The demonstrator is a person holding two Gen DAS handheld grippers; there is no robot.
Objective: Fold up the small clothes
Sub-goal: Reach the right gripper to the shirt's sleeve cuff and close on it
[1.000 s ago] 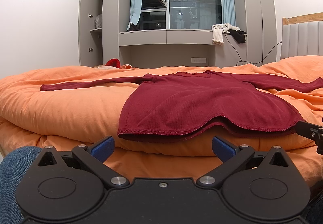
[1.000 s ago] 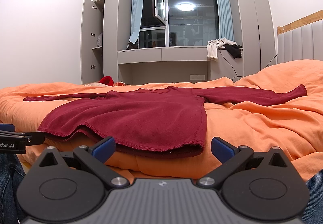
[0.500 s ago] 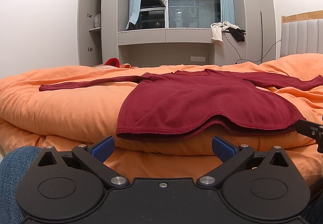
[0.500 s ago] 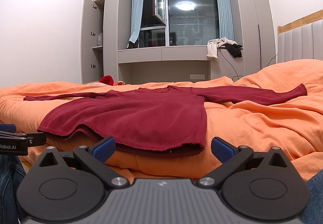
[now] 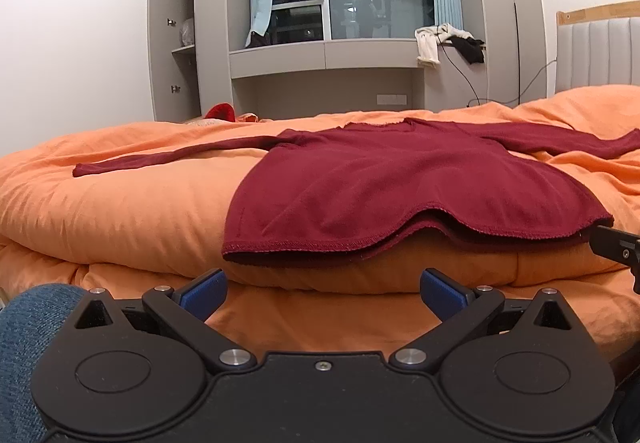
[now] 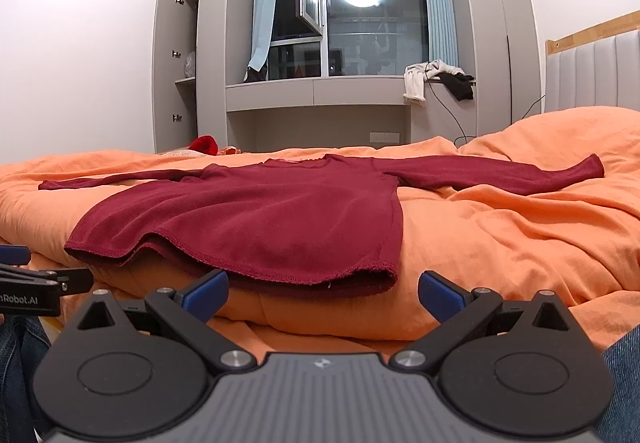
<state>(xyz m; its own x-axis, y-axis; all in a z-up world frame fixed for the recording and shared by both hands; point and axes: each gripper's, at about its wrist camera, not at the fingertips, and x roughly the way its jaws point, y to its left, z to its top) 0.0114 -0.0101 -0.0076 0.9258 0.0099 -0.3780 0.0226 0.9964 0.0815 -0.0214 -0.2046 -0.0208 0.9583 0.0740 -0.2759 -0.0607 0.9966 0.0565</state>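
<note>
One dark red long-sleeved knit top, spread flat on the orange quilted duvet of the bed; two sleeves stretched out, one to each side, hem toward the cameras. Two grippers, each with two blue-tipped fingers.

Left wrist view, left to right: blue denim knee at lower left; left sleeve cuff lying far out on the duvet; left gripper with jaws spread wide, holding nothing, touching nothing. The top's hem lies just beyond and above the jaws, its left corner over the left finger, the hem lifted in a ripple toward the right. The tip of the right gripper shows at the right edge, just beside the hem's right corner.

Right wrist view, left to right: left gripper's black body at the left edge; right gripper, jaws wide apart, empty. The hem's right corner sits between the fingers, just beyond them, apart. One white garment and one black garment hang on the grey window ledge.
</note>
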